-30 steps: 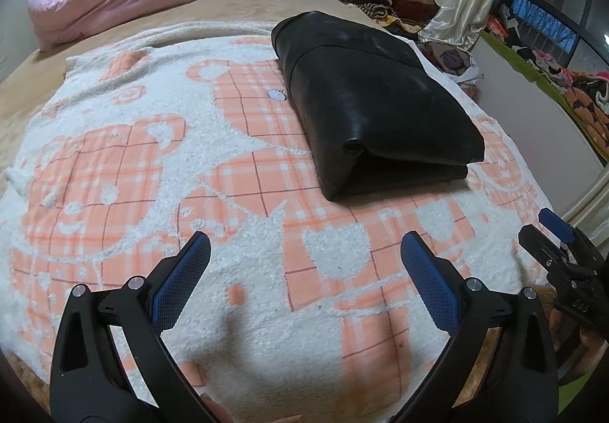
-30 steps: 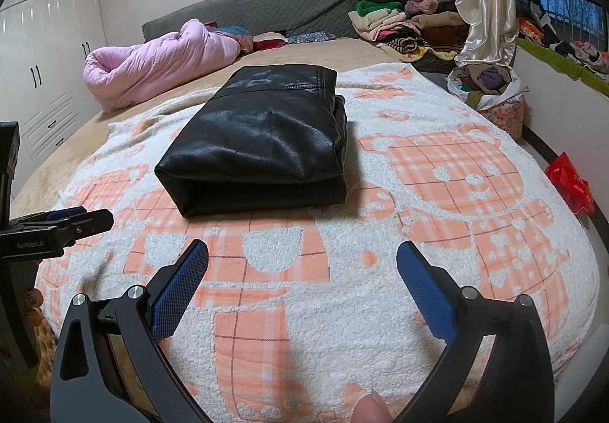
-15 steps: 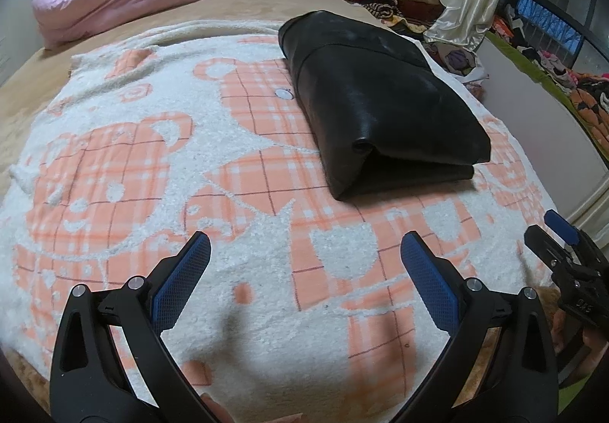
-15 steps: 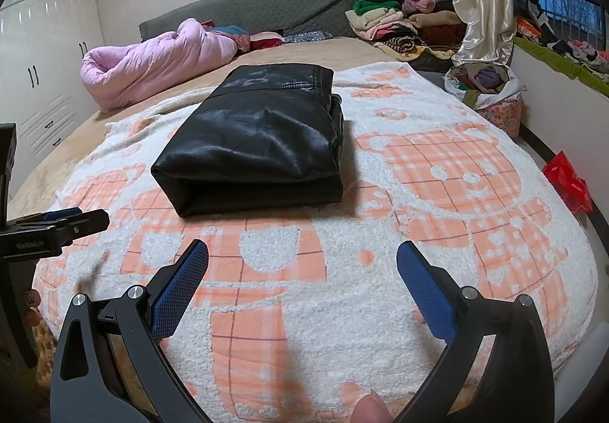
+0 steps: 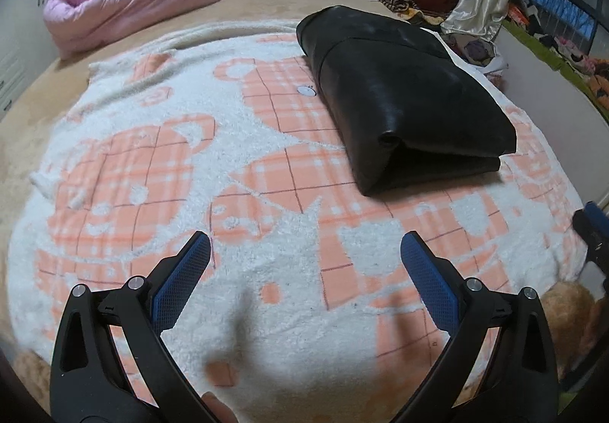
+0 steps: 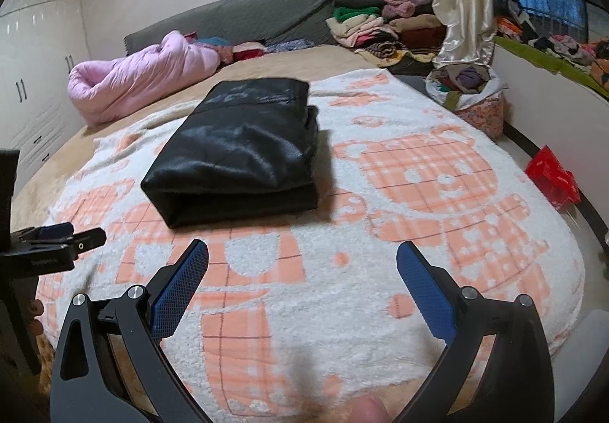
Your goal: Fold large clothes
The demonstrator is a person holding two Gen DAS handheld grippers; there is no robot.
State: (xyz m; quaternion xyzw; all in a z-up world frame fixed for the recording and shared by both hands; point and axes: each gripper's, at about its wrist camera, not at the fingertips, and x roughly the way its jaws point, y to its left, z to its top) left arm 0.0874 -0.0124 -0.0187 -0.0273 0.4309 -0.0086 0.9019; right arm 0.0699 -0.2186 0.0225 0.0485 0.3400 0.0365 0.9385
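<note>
The black garment (image 5: 403, 95) lay folded into a thick, shiny rectangle on the white-and-orange blanket (image 5: 266, 194), nearer the blanket's far edge than the near one, its layered open end turned toward me. In my right view it (image 6: 243, 149) sat left of the blanket's middle, flat, with nothing touching it. A small white disc (image 5: 306, 91) rested on the blanket just beside the garment's left side.

My left gripper (image 5: 304, 272) hung over the near edge of the blanket, fingers spread wide with nothing between the blue pads (image 5: 179, 289). My right gripper (image 6: 302, 280) was the same, jaws wide apart and empty, well short of the garment.

Toward the head of the bed lay a rolled pink quilt (image 6: 148, 76) by the far left corner and a stack of mixed clothes (image 6: 380, 23) by the far right, next to a pale curtain (image 6: 460, 0)
</note>
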